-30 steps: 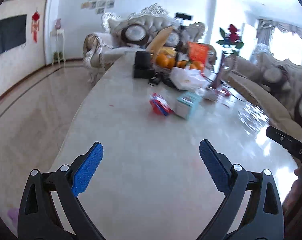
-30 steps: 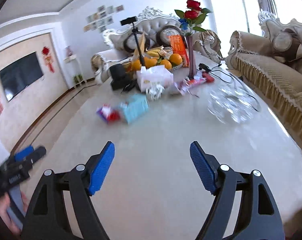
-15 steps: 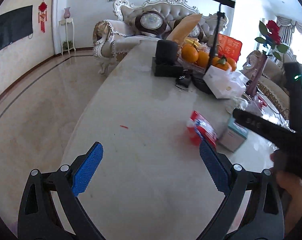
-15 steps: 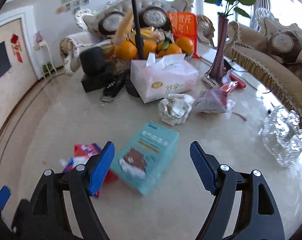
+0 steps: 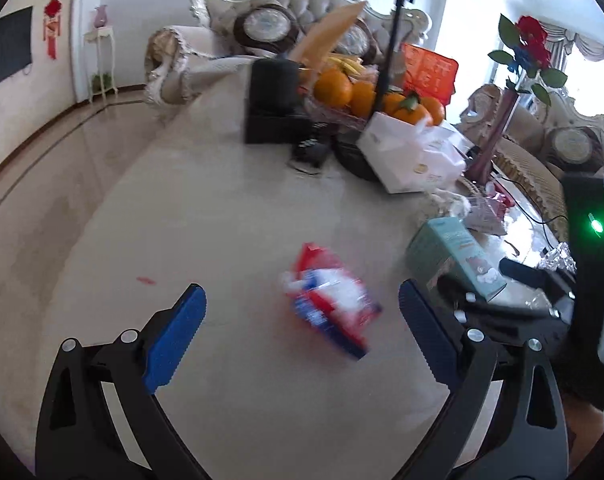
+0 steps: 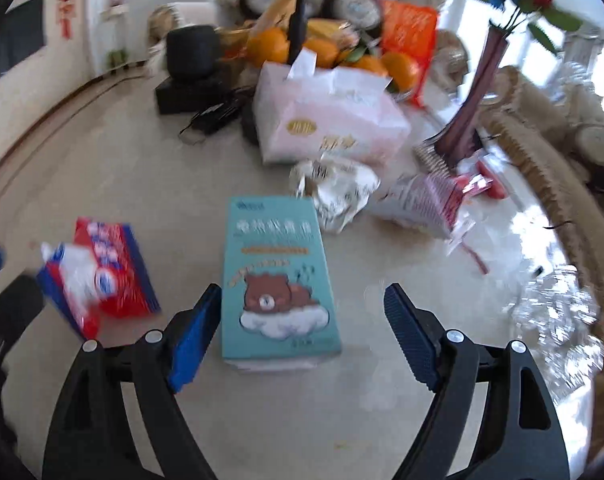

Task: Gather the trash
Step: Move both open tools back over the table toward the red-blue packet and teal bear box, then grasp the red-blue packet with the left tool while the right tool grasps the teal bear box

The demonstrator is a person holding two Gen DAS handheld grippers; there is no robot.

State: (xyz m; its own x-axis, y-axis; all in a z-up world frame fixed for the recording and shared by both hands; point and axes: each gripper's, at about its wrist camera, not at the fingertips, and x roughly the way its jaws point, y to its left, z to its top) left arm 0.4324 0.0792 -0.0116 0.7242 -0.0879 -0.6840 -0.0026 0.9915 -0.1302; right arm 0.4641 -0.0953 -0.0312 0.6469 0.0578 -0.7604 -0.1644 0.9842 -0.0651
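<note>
A crumpled red, white and blue wrapper (image 5: 330,300) lies on the pale marble table (image 5: 205,216). My left gripper (image 5: 302,312) stands open just in front of it, and the wrapper is in line with the gap between its blue pads. A teal box with a bear picture (image 6: 275,276) lies flat, its near end between the fingers of my right gripper (image 6: 302,304). Those jaws are opening: the left pad is close to the box's edge and the right pad stands well apart. The same wrapper (image 6: 97,280) lies left of the box.
Behind the box lie a crumpled silver wrapper (image 6: 338,192), a pink and red packet (image 6: 426,200) and a tissue pack (image 6: 326,120). A vase of roses (image 6: 470,120), oranges (image 6: 269,44), a black speaker (image 6: 191,56) and a glass dish (image 6: 554,300) crowd the far and right side.
Both grippers have moved forward and down over the table. The wrapper now lies ahead of the left fingers, and the teal box has come in between the right fingers.
</note>
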